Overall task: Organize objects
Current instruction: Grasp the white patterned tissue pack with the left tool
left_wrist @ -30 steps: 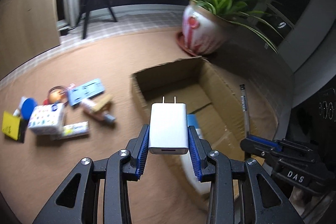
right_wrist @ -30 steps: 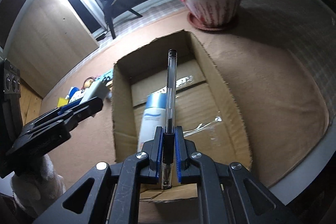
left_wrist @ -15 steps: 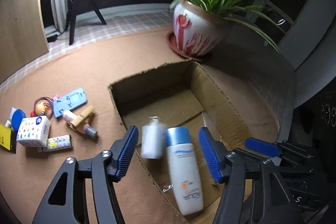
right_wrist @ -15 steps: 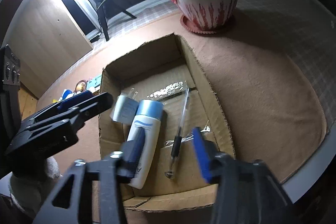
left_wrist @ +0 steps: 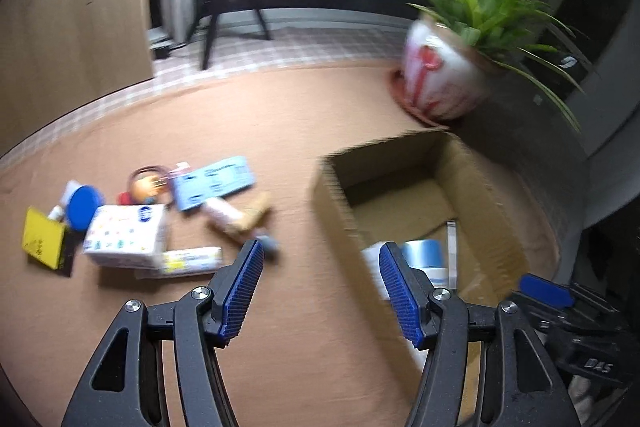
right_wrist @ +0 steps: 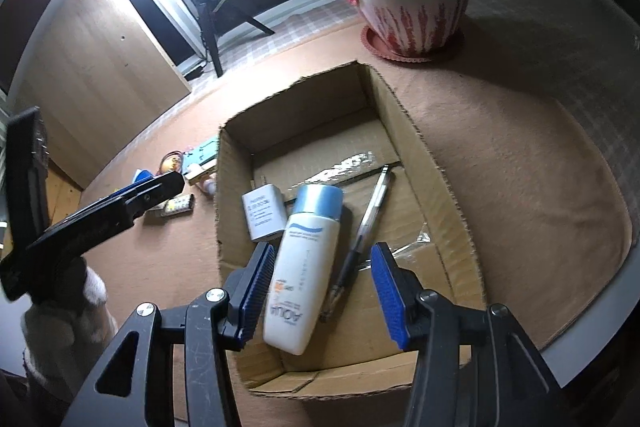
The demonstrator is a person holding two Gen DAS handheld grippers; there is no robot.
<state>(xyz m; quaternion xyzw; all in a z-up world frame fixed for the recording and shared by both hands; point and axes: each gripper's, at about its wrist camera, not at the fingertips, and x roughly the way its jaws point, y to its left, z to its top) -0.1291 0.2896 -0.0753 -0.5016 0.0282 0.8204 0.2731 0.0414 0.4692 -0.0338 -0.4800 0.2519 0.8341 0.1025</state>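
Both claws stand released and empty, the left claw (left_wrist: 320, 291) and the right claw (right_wrist: 320, 297). Inside the cardboard box (right_wrist: 432, 163) lie the white charger (right_wrist: 264, 213), the lotion bottle (right_wrist: 302, 267) and the pen (right_wrist: 362, 235), side by side. Loose items (left_wrist: 132, 223) sit clustered near the bench's left edge.

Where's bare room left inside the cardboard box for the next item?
Free: the far half of the cardboard box, beyond the charger and bottle, and the strip between the pen and the right wall. Crowded: the near-left floor, where charger, bottle and pen lie side by side.
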